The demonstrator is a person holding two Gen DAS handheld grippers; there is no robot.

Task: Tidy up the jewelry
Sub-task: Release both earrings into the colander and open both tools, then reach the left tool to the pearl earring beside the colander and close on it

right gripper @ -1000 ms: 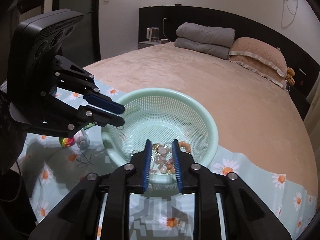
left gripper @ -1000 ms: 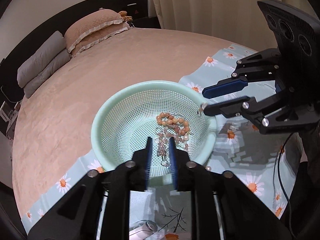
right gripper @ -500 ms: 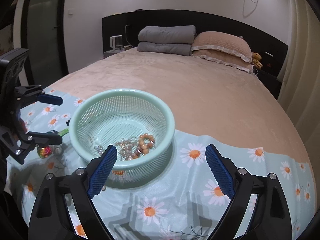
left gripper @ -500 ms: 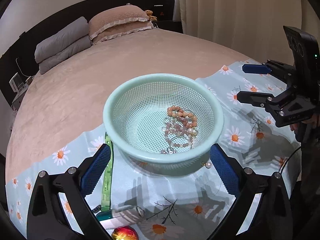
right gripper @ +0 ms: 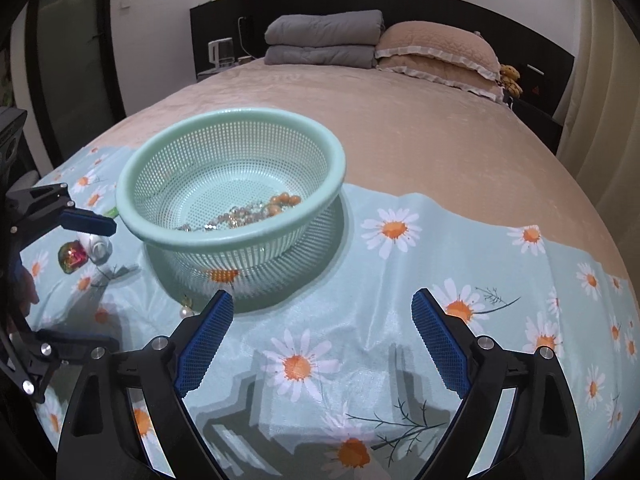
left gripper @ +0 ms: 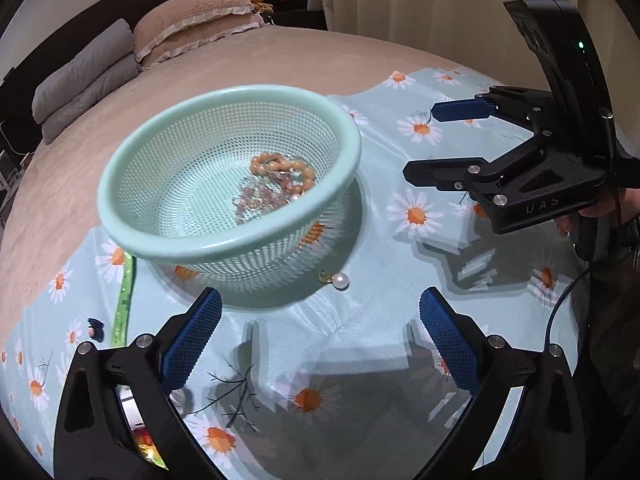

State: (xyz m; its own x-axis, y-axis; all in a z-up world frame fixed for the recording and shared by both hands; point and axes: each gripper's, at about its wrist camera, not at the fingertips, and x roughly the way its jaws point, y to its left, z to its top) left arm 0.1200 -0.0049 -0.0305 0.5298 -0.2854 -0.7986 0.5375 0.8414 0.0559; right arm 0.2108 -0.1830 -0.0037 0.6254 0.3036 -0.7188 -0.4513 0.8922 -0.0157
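**A:** Right, where does the jewelry sit now?

**B:** Most of it, beaded bracelets, lies inside the mint-green mesh basket on the daisy-print cloth over the bed. One pearl earring lies on the cloth, touching the basket's near base.

**A:** And your grippers?

**B:** My left gripper hovers near the basket, fingers spread wide, holding nothing. My right gripper does likewise; from the left camera it hangs to the basket's right, level and empty.

**A:** What next?

**B:** I judge the earring comes next. I'd lower the fingers straddling the pearl, close gently, since it may roll, then lift it over the rim.
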